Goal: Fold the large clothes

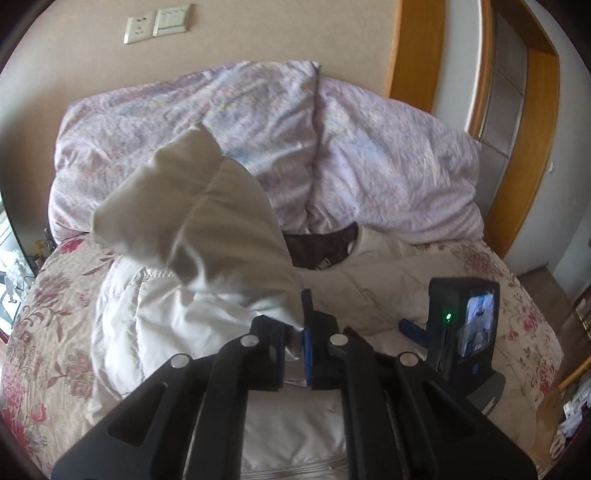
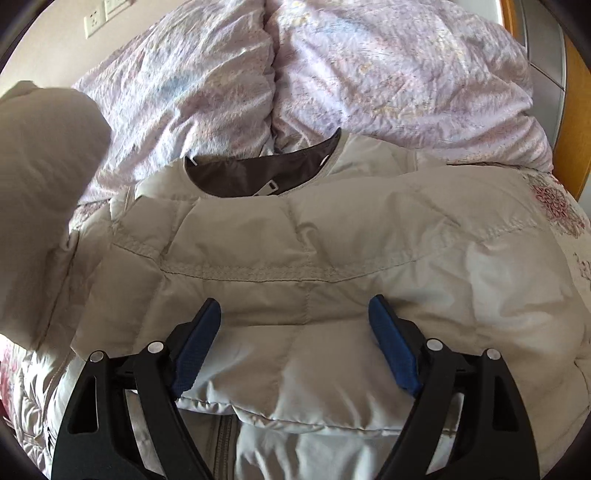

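1. A pale puffy jacket (image 2: 295,251) lies spread on the bed (image 1: 48,317), its dark collar lining toward the heaped quilt (image 1: 369,155).
2. The left gripper (image 1: 301,332) is clenched on a sleeve (image 1: 207,214), which rises lifted above the jacket body.
3. The right gripper (image 2: 295,343) hangs over a folded part of the jacket, jaws spread wide and gripping nothing.
4. A wall socket (image 1: 138,29) sits above the quilt.
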Demonstrator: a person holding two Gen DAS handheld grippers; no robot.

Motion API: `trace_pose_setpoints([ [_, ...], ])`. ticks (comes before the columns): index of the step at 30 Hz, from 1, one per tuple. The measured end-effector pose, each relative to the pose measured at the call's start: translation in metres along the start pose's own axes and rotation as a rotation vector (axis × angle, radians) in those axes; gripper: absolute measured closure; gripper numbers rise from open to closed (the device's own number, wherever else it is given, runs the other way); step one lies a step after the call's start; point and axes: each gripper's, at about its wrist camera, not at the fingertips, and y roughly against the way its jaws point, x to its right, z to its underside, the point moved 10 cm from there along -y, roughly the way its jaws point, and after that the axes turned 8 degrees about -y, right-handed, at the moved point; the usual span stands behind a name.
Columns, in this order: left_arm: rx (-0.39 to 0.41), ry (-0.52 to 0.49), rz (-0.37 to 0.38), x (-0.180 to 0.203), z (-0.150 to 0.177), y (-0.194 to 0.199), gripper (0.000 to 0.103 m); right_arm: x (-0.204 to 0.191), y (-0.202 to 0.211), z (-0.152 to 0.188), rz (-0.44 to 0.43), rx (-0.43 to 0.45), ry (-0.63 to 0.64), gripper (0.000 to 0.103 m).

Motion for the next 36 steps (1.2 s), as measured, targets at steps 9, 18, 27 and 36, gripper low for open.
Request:
trace_pose_setpoints([
  [9,-0.103,-0.129,0.068,0.055,0.041,-0.030,0.060,0.060,0.051,-0.014,0.167,0.111,-0.075,0.019],
  [18,-0.021,-0.046,-0.042,-0.019,0.027,0.012,0.024,0.087,0.105,-0.044,0.186,0.235,-0.157,0.027],
  [27,-0.125,0.021,-0.205,-0.093,0.057,-0.008,0.024,-0.008,0.070,-0.028,-0.121,0.077,0.074,0.053],
  [36,-0.186,0.028,-0.212,-0.102,0.078,-0.043,0.016,0.010,0.002,0.006,-0.107,-0.088,0.077,0.050],
])
